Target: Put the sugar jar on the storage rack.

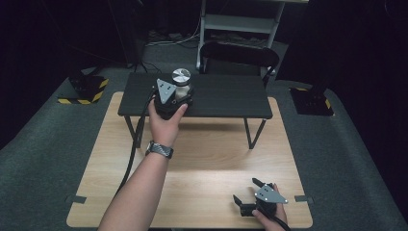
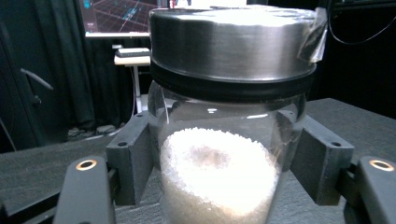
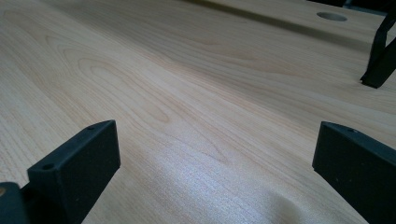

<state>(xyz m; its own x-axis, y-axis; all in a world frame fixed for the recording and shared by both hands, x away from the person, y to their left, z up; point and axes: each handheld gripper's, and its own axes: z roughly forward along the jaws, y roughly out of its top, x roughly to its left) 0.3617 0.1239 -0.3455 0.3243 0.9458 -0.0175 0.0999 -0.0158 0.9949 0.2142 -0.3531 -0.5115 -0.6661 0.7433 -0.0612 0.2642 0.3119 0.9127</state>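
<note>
Meanwhile, upper centre of the high view, the left tongs (image 1: 174,96) clamp a steel-lidded glass jar (image 2: 224,140) of white granules on the dark surface (image 1: 226,96), where smooth glass could slip, while the right tongs (image 1: 252,199) rest apart, lower right.

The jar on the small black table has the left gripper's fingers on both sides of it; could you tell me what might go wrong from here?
1. The jar is smooth glass, narrowing downward; the left gripper holds it low, so it could slip or tip.
2. It stands near the black table's front edge and could fall onto the wooden table.
3. If the metal lid is loose, the white granules could spill.
</note>
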